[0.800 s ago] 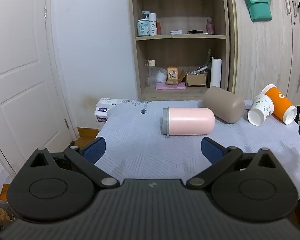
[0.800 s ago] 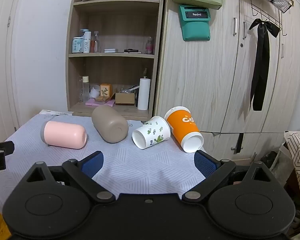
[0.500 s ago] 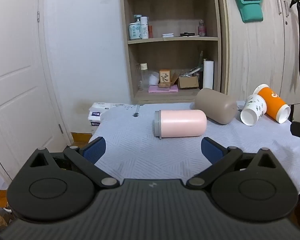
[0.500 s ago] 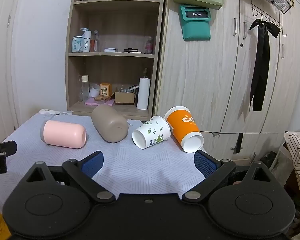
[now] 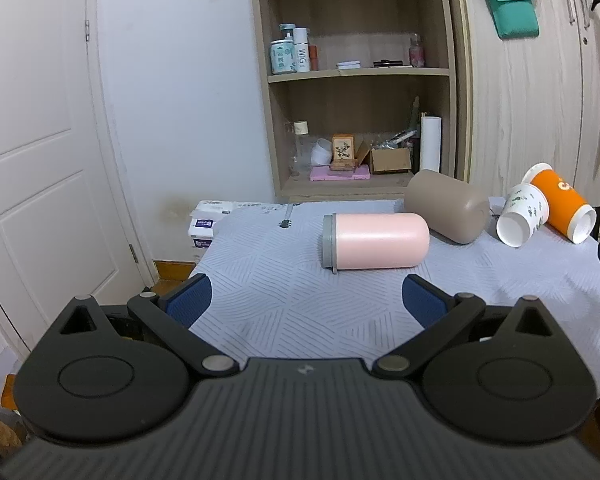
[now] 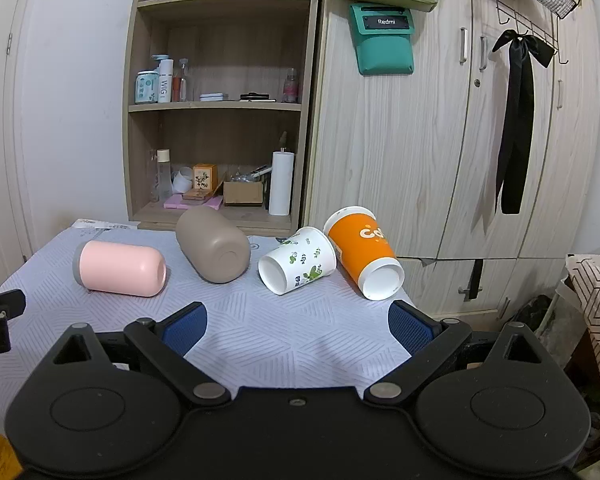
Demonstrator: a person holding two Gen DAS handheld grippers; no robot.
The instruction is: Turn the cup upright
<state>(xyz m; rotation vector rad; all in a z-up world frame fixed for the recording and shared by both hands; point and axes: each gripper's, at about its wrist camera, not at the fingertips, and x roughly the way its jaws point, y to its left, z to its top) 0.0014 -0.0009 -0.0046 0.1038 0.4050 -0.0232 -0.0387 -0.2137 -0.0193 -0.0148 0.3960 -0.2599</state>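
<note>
Several cups lie on their sides on the table with the pale patterned cloth (image 5: pixel 300 304). A pink cup (image 5: pixel 376 241) with a grey rim lies nearest the left, also in the right wrist view (image 6: pixel 120 268). Behind it lies a taupe cup (image 5: pixel 446 206) (image 6: pixel 214 250). To the right lie a white floral paper cup (image 5: pixel 522 220) (image 6: pixel 298 266) and an orange paper cup (image 5: pixel 562 208) (image 6: pixel 364 252). My left gripper (image 5: pixel 306 298) is open and empty, in front of the pink cup. My right gripper (image 6: pixel 296 326) is open and empty, in front of the floral cup.
A wooden shelf unit (image 5: pixel 360 80) with bottles and boxes stands behind the table. Wardrobe doors (image 6: pixel 460 140) stand at the right, a white door (image 5: pixel 40 160) at the left. Tissue packs (image 5: pixel 204 226) sit at the table's far left corner. The table's right edge runs beside the orange cup.
The left wrist view has shifted sideways and back, so the cups sit a little differently in it. The right gripper has barely moved. Both stay open.
</note>
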